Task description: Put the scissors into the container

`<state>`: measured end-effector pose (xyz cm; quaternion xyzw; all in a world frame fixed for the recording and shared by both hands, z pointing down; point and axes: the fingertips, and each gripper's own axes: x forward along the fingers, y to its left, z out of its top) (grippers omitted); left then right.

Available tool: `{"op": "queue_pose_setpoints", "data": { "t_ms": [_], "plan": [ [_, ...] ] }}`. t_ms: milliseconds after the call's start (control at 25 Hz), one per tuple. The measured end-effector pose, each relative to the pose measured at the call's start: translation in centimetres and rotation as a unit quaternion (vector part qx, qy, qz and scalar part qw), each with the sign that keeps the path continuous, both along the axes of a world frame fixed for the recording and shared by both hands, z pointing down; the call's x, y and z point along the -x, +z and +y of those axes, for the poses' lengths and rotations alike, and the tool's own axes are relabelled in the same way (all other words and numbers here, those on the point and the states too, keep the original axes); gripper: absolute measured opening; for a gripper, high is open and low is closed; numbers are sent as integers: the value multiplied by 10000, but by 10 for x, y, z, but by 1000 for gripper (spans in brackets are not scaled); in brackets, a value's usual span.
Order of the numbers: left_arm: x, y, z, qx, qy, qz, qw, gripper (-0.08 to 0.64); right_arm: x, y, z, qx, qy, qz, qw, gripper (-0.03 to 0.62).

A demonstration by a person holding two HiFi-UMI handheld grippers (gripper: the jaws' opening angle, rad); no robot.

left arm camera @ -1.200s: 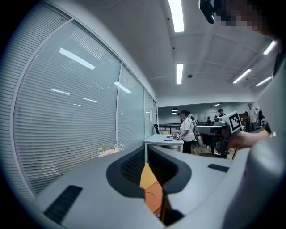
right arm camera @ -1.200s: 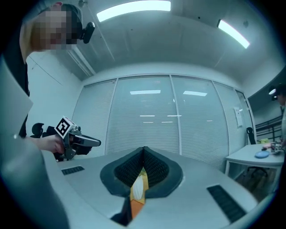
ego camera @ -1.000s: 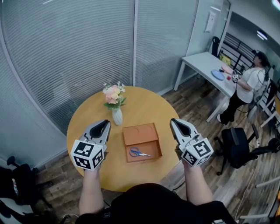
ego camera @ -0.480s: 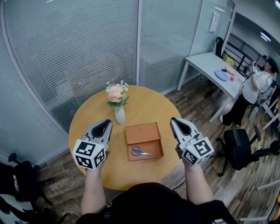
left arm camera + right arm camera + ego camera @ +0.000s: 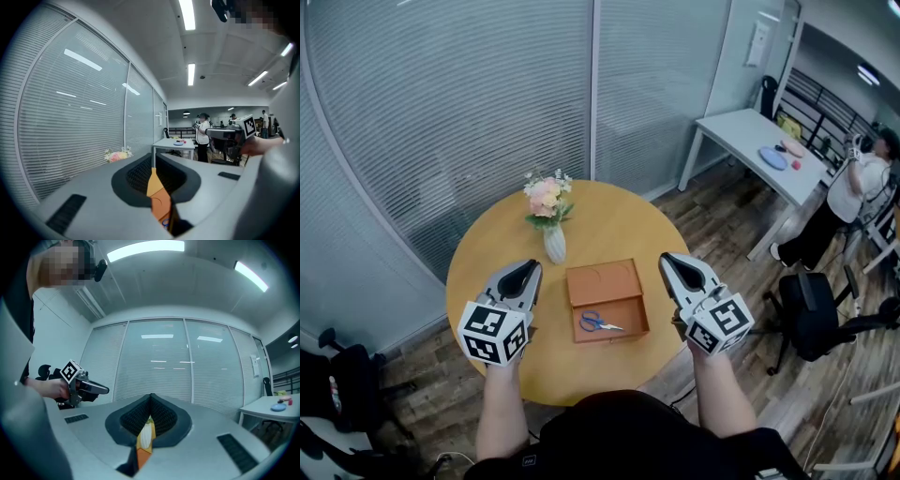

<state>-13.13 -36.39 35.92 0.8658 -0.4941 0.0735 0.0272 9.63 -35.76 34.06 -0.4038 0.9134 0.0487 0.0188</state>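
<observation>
Blue-handled scissors [image 5: 598, 324] lie inside the open brown container [image 5: 636, 310] on the round wooden table [image 5: 609, 220]; its lid half [image 5: 603, 279] lies flat behind them. My left gripper [image 5: 523, 273] hovers left of the container, jaws shut and empty. My right gripper [image 5: 671, 264] hovers right of it, also shut and empty. In the left gripper view the left gripper [image 5: 153, 158] shows its tips together, with the container [image 5: 159, 204] and a blue bit of the scissors [image 5: 165, 223] below them. The right gripper view shows the right gripper [image 5: 150, 396] the same way, with the left gripper [image 5: 82, 386] across from it.
A white vase of pink flowers [image 5: 549, 220] stands on the table behind the left gripper. Glass walls with blinds curve round the back. A white desk [image 5: 741, 136], a person [image 5: 855, 192] and a black office chair [image 5: 811, 319] are off to the right.
Both grippers stay shut and almost still beside the container. The scissors have not moved. The person in the background has stepped further right.
</observation>
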Motion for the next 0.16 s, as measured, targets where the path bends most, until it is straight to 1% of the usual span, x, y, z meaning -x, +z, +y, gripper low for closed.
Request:
{"op": "queue_pose_setpoints", "data": {
  "t_ms": [160],
  "plan": [
    [-4, 0, 0, -13, 18, -26, 10000, 37, -4, -1, 0, -16, 4, 0, 10000, 35]
  ]
}}
